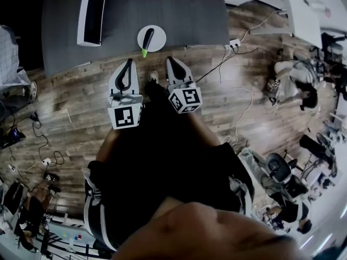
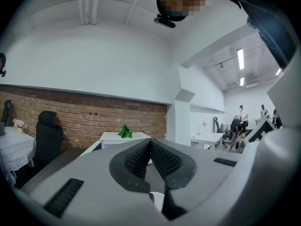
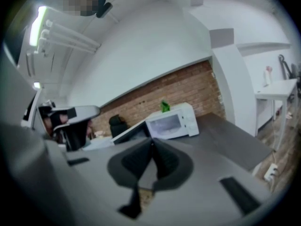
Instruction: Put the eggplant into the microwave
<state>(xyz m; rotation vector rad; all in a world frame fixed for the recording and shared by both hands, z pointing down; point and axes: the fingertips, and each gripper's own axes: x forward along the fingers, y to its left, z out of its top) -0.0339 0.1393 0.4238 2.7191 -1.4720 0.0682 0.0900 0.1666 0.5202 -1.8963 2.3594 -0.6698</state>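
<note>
A dark eggplant (image 1: 147,39) with a green stem lies on a small white plate (image 1: 158,43) at the near edge of the dark grey table (image 1: 179,10). The white microwave (image 1: 89,12) stands at the table's back left with its door swung open; the right gripper view shows this microwave (image 3: 171,121) with a green plant (image 3: 164,106) on top. My left gripper (image 1: 129,62) is shut and empty, just short of the table's edge, left of the plate. My right gripper (image 1: 171,59) hangs right of the plate, shut with nothing held. Both pairs of jaws meet at their tips (image 2: 150,142) (image 3: 151,142).
Wooden floor lies under the grippers, with cables and a power strip (image 1: 234,43) right of the table. Office chairs (image 1: 279,169) and desks stand at the right. A brick wall (image 2: 94,117) and a black chair (image 2: 47,135) are behind the table.
</note>
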